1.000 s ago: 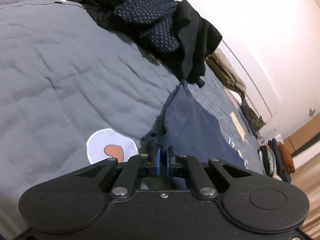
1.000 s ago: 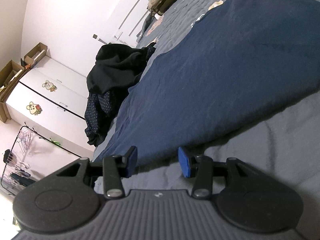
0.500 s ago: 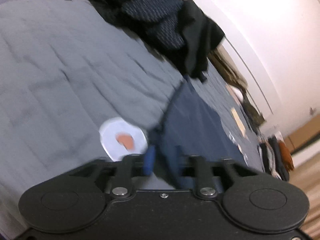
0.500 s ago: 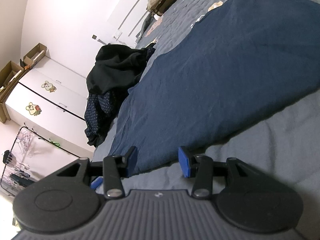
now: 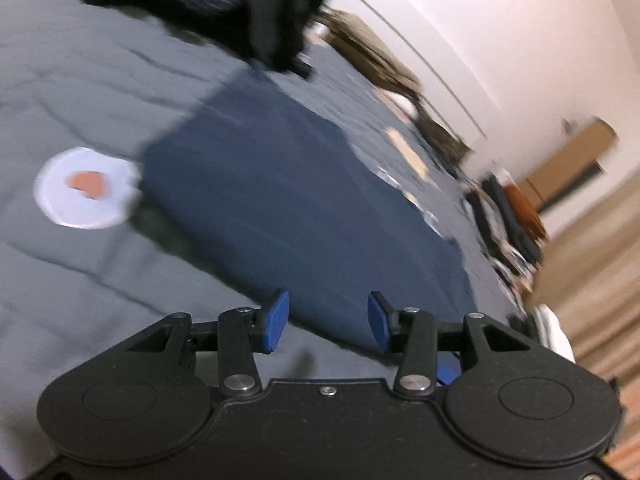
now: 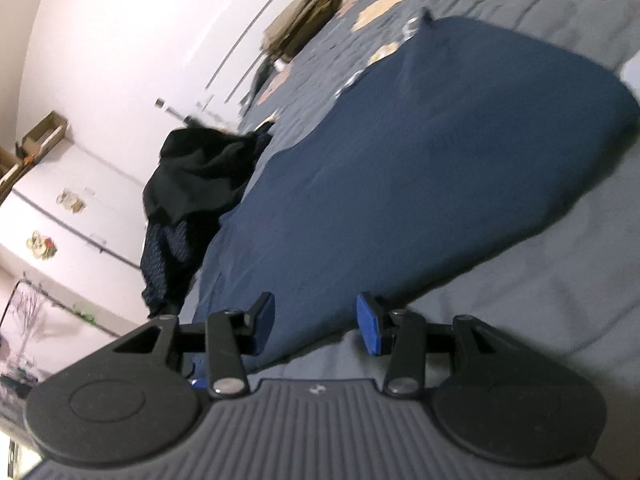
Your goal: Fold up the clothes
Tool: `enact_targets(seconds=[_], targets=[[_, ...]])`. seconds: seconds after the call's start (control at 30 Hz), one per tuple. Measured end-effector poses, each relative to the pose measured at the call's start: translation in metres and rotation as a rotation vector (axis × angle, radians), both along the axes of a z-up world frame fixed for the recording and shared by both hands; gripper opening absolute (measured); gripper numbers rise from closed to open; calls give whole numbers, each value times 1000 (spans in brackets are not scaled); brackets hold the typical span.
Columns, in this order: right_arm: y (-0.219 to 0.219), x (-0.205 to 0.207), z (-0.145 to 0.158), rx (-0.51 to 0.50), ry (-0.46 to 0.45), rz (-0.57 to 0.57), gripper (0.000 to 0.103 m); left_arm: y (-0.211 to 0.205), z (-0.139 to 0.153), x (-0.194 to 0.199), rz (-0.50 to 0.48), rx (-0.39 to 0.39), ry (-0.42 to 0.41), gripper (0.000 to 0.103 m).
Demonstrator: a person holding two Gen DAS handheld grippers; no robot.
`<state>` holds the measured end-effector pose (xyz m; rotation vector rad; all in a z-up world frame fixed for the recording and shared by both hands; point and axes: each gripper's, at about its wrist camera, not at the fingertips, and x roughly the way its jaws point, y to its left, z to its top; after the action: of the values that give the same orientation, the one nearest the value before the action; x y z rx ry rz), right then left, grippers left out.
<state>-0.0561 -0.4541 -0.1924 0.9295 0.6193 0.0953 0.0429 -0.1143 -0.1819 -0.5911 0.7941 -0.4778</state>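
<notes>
You had both the left gripper (image 5: 323, 318) and right gripper (image 6: 316, 322) spread empty, the navy garment (image 5: 304, 208) lying flat mid-frame, a dark pile (image 6: 200, 184) left unfolded at centre left.

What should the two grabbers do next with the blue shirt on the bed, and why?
Probably bring both down to pinch the near edge of the navy garment. The left gripper and right gripper are both open and empty, hovering just short of that edge, and the cloth lies flat on the grey bedspread, so it looks ready for another fold.
</notes>
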Motion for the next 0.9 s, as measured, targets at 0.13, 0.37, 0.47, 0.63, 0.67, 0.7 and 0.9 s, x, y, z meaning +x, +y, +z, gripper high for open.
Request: enact_targets(seconds=[0.13, 0.37, 0.47, 0.63, 0.67, 0.7, 0.9], targets=[[-19, -9, 0, -10, 8, -42, 44, -29, -1, -5, -82, 19, -31, 48], [-63, -32, -6, 1, 39, -153, 44, -69, -8, -8, -182, 24, -18, 48], [-80, -36, -11, 4, 61, -191, 44, -82, -9, -10, -205, 32, -22, 48], [-103, -38, -27, 18, 81, -272, 44, -96, -10, -13, -227, 38, -25, 48], [-105, -37, -29, 27, 75, -281, 44, -99, -10, -13, -231, 39, -25, 48], [-108, -36, -31, 35, 70, -290, 44, -100, -11, -14, -234, 42, -26, 48], [-116, -33, -38, 22, 28, -331, 42, -100, -13, -13, -231, 52, -21, 48]])
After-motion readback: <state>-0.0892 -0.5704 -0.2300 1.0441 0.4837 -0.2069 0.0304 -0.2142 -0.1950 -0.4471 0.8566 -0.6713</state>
